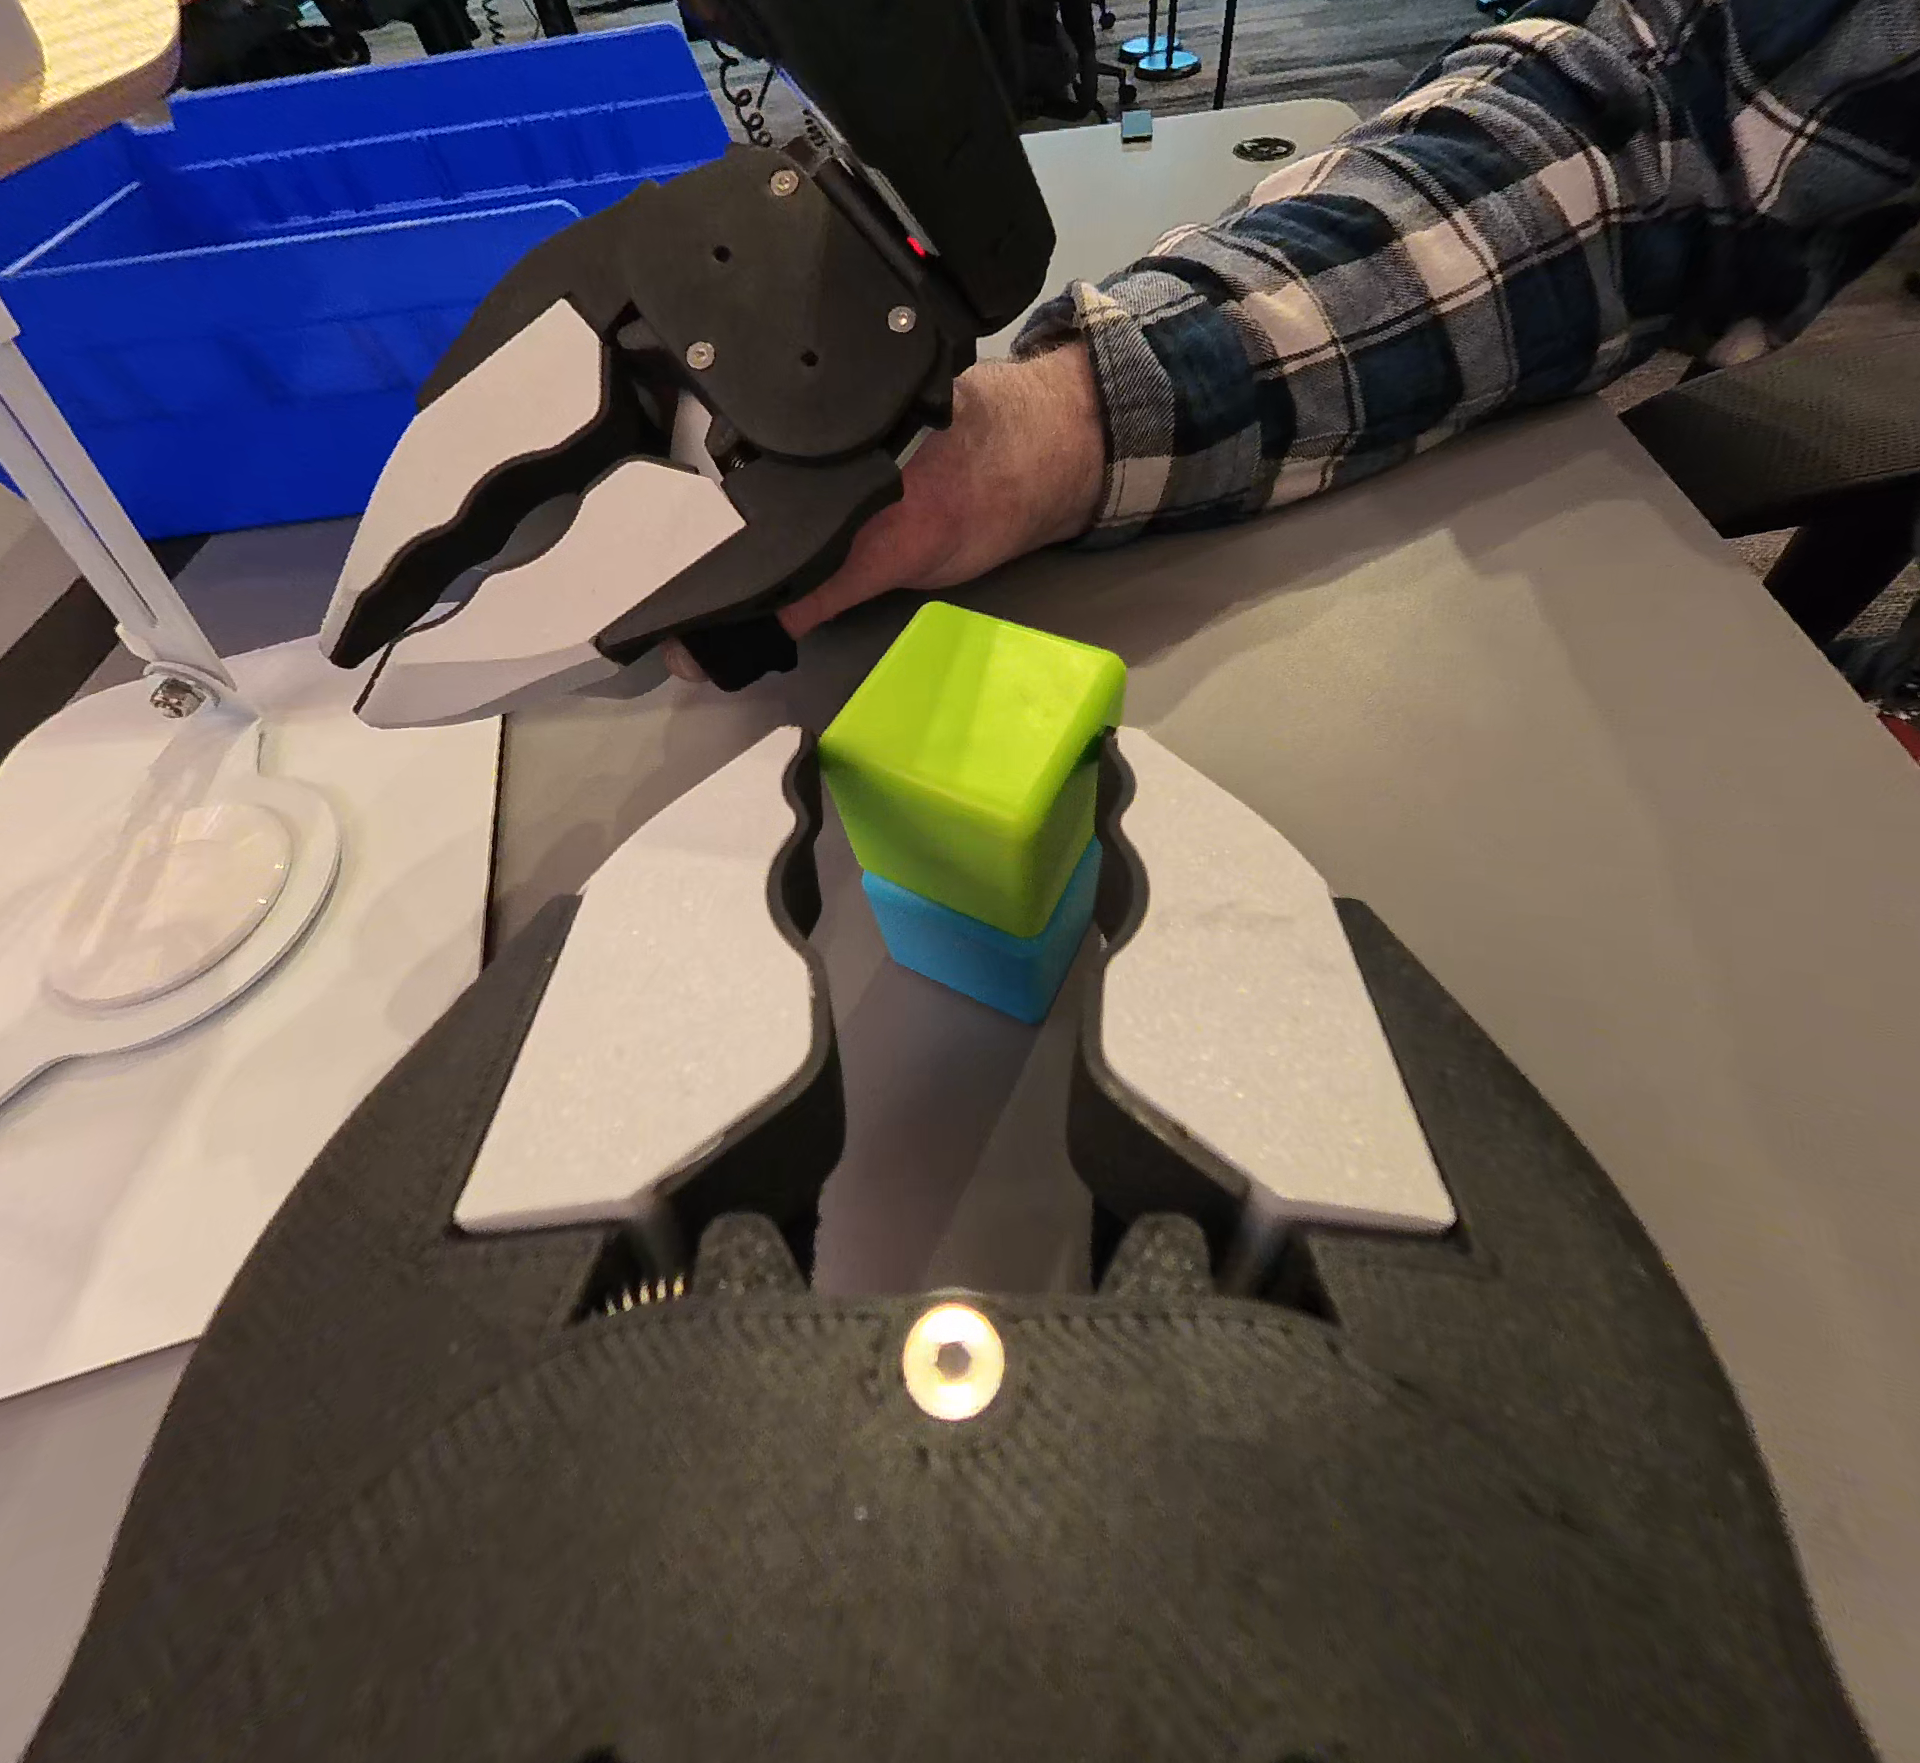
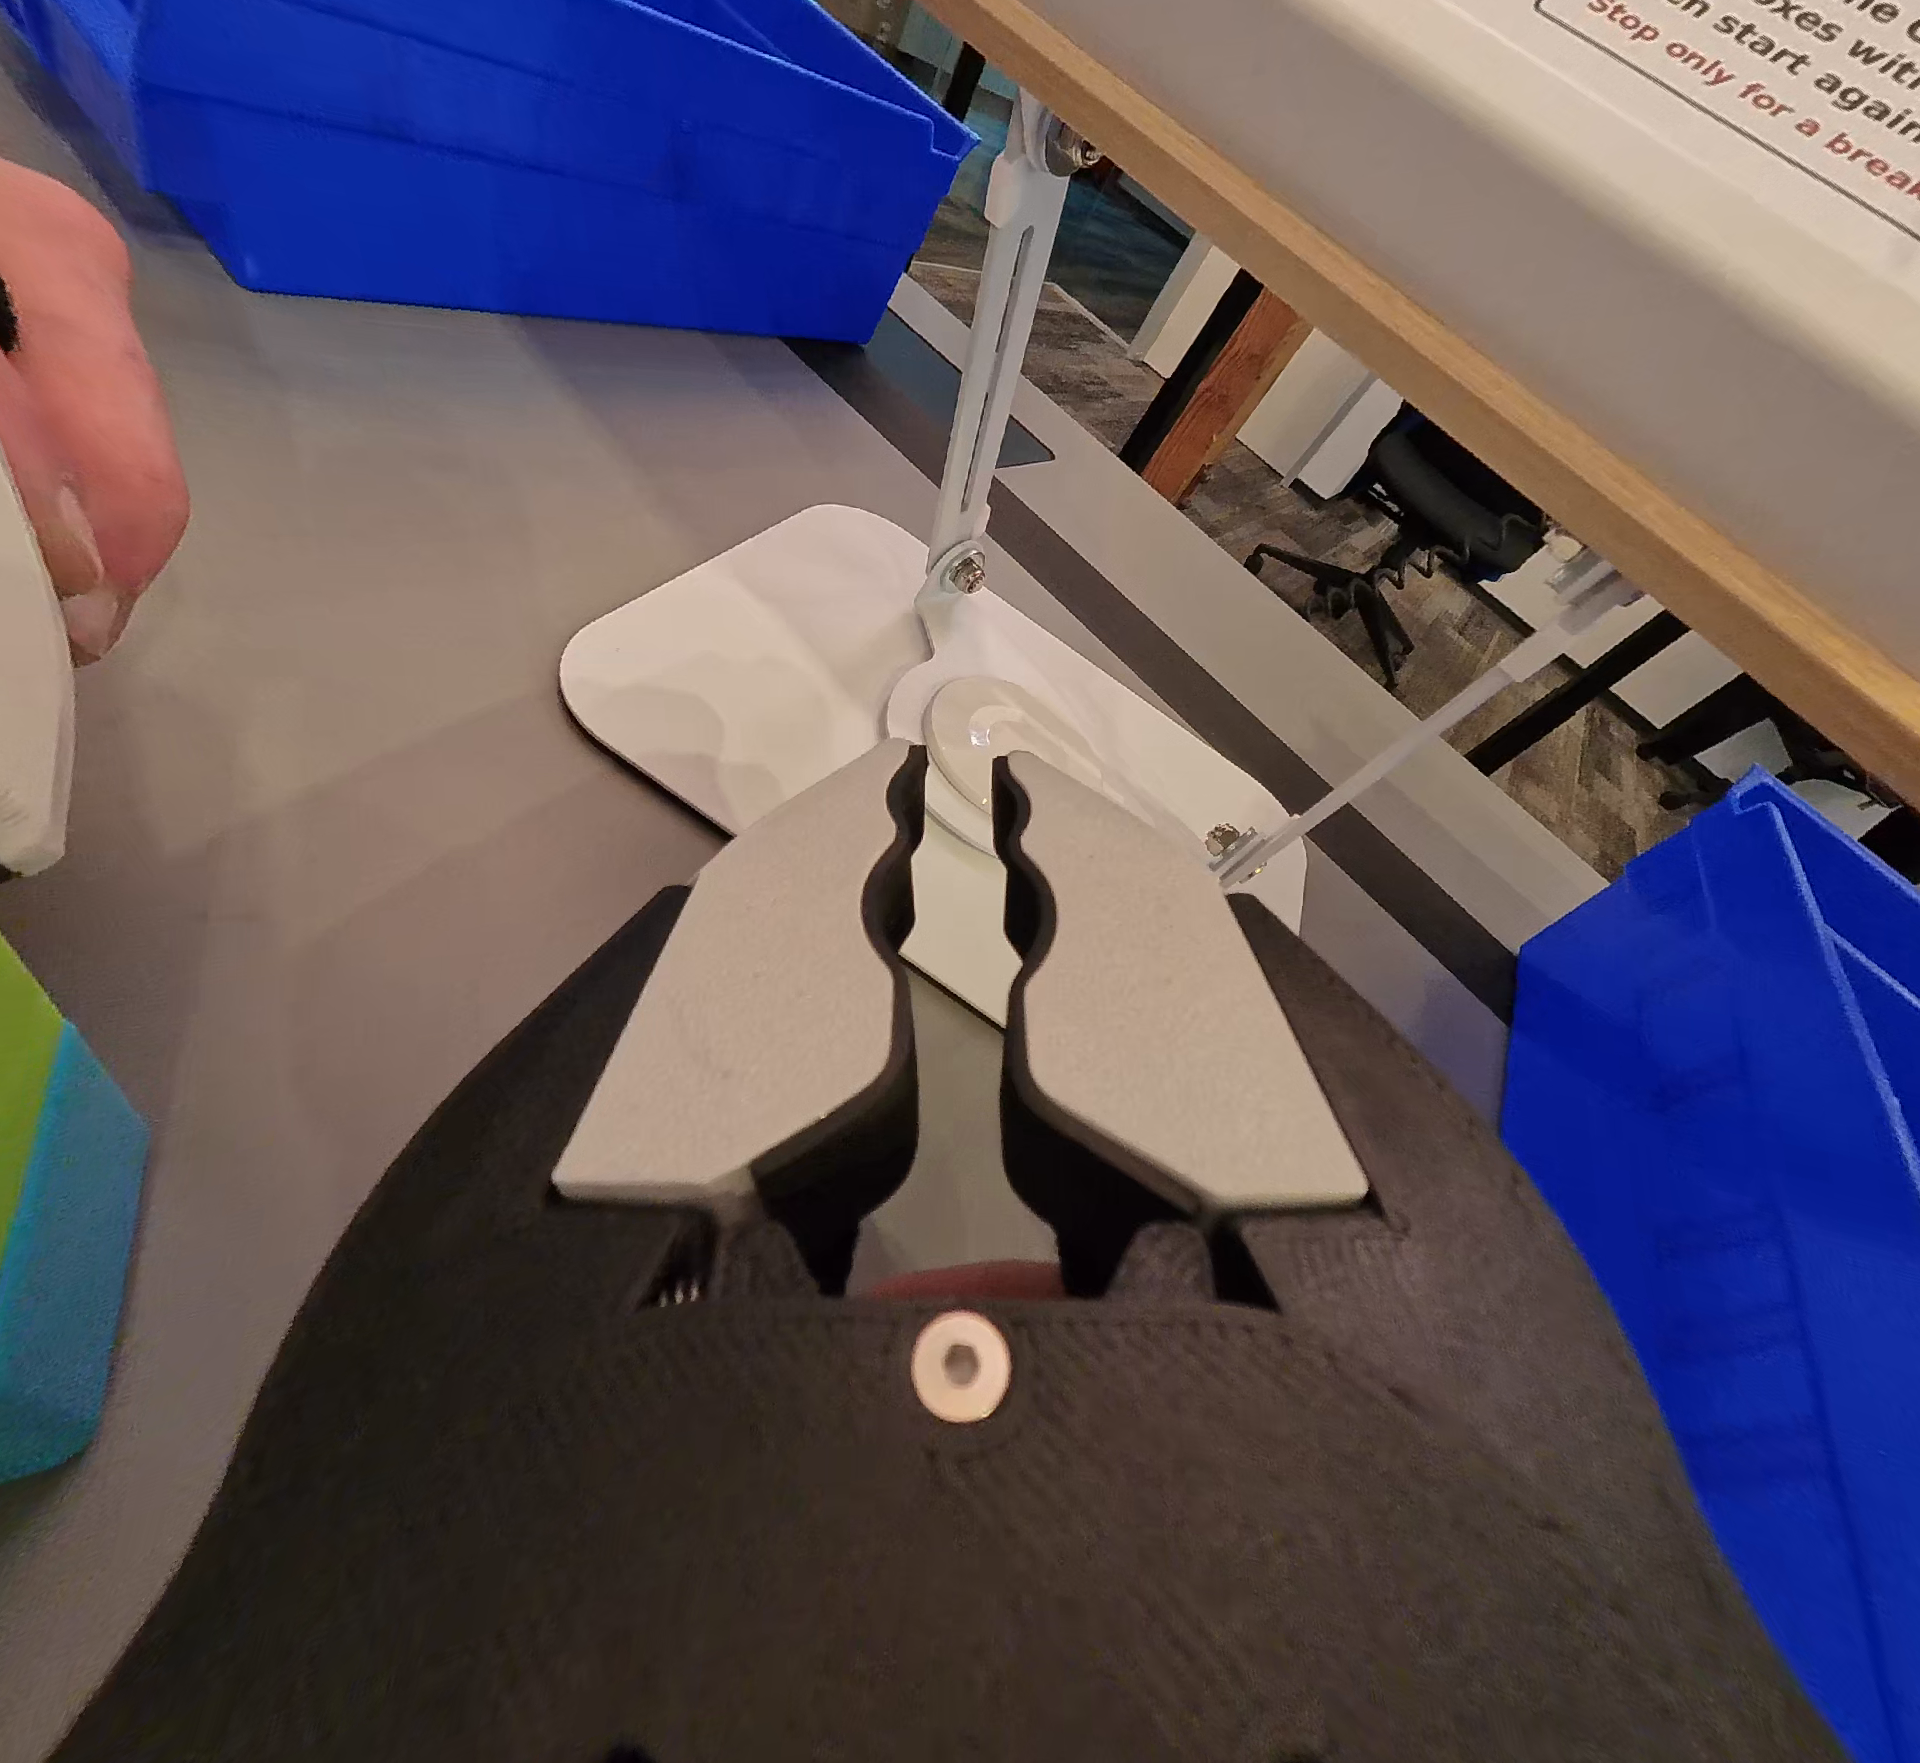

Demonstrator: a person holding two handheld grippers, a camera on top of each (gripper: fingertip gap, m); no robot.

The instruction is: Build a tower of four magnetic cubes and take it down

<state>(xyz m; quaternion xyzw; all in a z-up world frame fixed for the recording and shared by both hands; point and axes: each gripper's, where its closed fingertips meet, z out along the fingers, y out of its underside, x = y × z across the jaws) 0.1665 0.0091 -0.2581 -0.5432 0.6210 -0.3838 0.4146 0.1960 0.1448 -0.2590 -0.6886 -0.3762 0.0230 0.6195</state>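
2 cubes (image 1: 966, 757), 2 blue bins (image 2: 520, 155).

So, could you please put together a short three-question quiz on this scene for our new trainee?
1. True or false: the green cube sits on top of the blue cube.
2. Which hand-held gripper brackets the green cube? A) left hand-held gripper B) right hand-held gripper C) neither
3. Fill in: the white stand ahead of the right hand-held gripper rests on the grey ____.

Key:
1. True; the stack is two cubes high.
2. A; its fingers flank the cube, though whether both pads press it cannot be told. The right one is nearly shut and empty.
3. Table.
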